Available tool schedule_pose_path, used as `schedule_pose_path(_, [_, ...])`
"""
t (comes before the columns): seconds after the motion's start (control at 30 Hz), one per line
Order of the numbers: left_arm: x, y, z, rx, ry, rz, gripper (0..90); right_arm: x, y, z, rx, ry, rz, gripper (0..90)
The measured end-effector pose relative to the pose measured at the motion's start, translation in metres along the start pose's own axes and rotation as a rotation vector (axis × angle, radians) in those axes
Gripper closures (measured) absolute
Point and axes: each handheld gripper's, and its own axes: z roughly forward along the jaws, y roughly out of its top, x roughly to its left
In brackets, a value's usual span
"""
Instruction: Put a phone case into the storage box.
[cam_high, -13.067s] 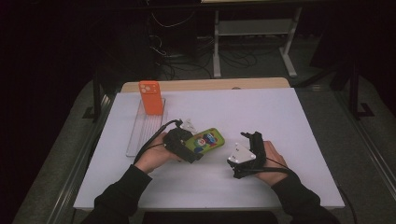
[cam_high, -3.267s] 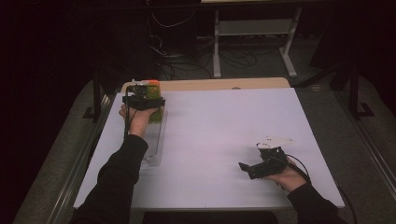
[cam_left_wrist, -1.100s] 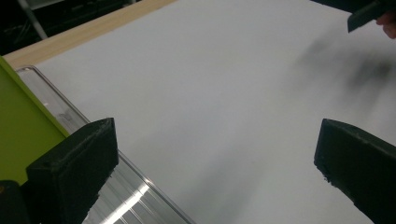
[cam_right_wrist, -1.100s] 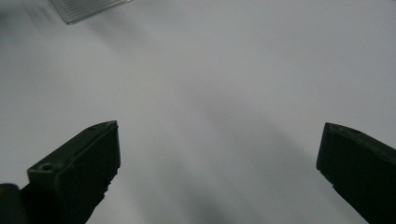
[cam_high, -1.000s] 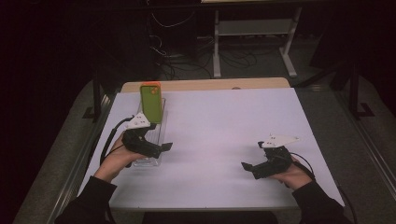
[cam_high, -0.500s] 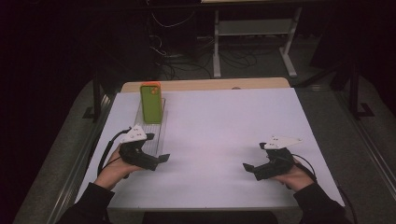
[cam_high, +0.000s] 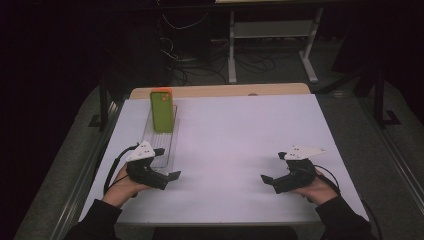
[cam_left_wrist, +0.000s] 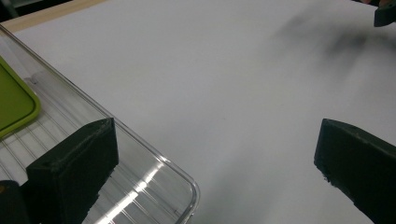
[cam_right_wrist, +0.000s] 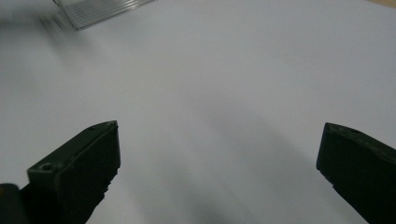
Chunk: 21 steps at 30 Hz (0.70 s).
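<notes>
In the high view, the green phone (cam_high: 162, 111) stands leaning at the far end of the clear tray (cam_high: 159, 150), near the left edge of the white table (cam_high: 250, 140); its long axis runs away from the person. The left gripper (cam_high: 170, 177) is at the tray's near end, the right gripper (cam_high: 265, 179) well apart – wide free surface between them.

In the left gripper view, jaws are spread wide and hold nothing; one jaw is over the tray's rounded corner (cam_left_wrist: 184, 186), the phone's corner (cam_left_wrist: 14, 105) beyond.

In the right gripper view, jaws are spread wide over bare table – the tray (cam_right_wrist: 100, 9) far off
</notes>
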Motion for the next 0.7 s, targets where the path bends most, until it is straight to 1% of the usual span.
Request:
schedule_pose_path(0.07, [0.0007, -0.0018, 0.0006, -0.002, -0.002, 0.005, 0.0, -0.0002, 0.0002, -0.0006, -0.004, 0.001, 0.001, 0.0])
schedule_pose_path(0.1, [0.0001, -0.0027, 0.0007, -0.001, -0.005, -0.004, 0.0, -0.0002, 0.0002, -0.0008, -0.005, 0.000, 0.001, 0.0])
schedule_pose_path(0.13, [0.0006, -0.0030, 0.0007, 0.003, -0.005, 0.005, 0.0, -0.0002, 0.0000, -0.0010, -0.005, 0.001, 0.000, 0.0])
schedule_pose_path(0.3, [-0.0005, -0.0045, 0.0018, -0.001, -0.009, 0.011, 0.0, -0.0001, -0.0003, -0.0022, -0.009, -0.004, -0.002, 0.0])
schedule_pose_path(0.37, [-0.0008, -0.0045, 0.0018, -0.002, -0.008, 0.013, 0.0, -0.0008, -0.0001, -0.0027, -0.012, -0.005, -0.006, 0.0])
schedule_pose_path(0.57, [-0.0013, -0.0048, 0.0021, -0.003, -0.005, 0.017, 0.0, -0.0002, 0.0002, -0.0046, -0.015, -0.009, 0.000, 0.0])
schedule_pose_path(0.7, [-0.0014, -0.0048, 0.0020, 0.002, -0.003, 0.020, 0.0, -0.0003, 0.0004, -0.0051, -0.020, -0.009, -0.009, 0.0])
